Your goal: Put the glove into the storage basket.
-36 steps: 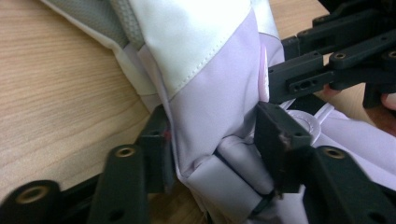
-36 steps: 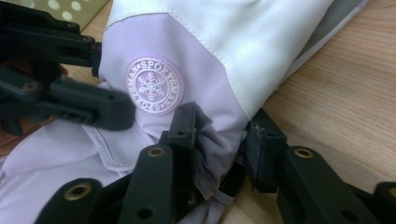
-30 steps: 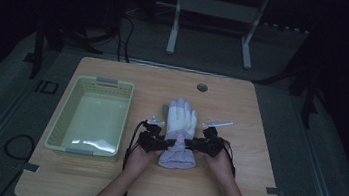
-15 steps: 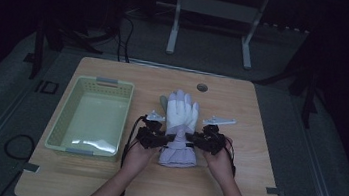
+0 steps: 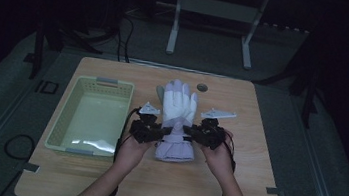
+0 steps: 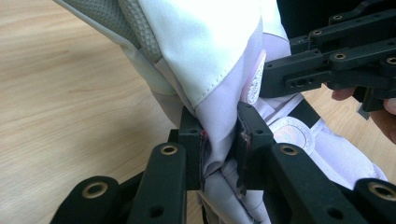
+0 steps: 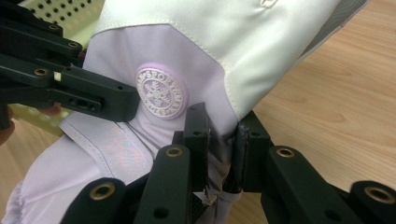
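Pinching the white ski glove (image 5: 176,116) at its wrist with the left tool (image 5: 154,131) and right tool (image 5: 192,132), we are holding it over the wooden worktop (image 5: 251,153), beside the pale green basket (image 5: 60,127), in a dark room.

White-and-lilac ski glove (image 5: 175,121) held flat above table, fingers forward.

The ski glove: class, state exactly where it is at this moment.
In the high view the ski glove is at the table's middle, right of the green basket, pinched at its wrist between the left gripper and right gripper.
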{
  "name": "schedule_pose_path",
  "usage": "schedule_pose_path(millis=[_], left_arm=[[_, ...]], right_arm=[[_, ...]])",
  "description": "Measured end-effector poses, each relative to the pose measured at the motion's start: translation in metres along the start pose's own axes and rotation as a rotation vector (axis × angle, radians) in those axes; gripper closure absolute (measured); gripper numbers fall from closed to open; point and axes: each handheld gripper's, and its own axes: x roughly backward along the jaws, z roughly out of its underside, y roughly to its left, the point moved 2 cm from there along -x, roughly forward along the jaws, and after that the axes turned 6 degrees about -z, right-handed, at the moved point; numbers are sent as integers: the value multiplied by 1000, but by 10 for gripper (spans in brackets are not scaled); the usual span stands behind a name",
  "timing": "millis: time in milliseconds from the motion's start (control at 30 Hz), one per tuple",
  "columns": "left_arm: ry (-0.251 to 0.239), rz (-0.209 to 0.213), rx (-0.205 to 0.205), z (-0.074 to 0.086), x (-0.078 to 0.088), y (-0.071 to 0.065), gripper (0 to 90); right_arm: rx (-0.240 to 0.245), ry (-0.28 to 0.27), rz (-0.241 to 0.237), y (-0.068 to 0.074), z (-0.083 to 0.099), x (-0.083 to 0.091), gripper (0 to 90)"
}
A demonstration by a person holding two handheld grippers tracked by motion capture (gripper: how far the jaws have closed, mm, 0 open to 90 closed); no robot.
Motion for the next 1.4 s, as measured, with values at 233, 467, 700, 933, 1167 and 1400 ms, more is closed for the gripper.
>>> schedule_pose_path(millis=[233, 467, 700, 933, 1167, 1400], left_arm=[[0, -13, -4, -13, 18, 6, 757], [-4, -29, -8, -21, 36, 12, 757], [-11, -56, -14, -27, 60, 22, 757], [-15, -80, -17, -31, 82, 33, 757], [-20, -104, -8, -27, 103, 49, 757], [-25, -131, 3, -24, 123, 63, 757]], right_arm=[[3, -21, -3, 12, -17, 1, 775], [15, -29, -12, 22, -32, 1, 774], [38, -37, -35, 39, -51, -5, 774], [61, -44, -54, 57, -69, -14, 774], [72, -46, -70, 73, -80, -27, 774], [98, -34, -94, 93, -95, -44, 775]])
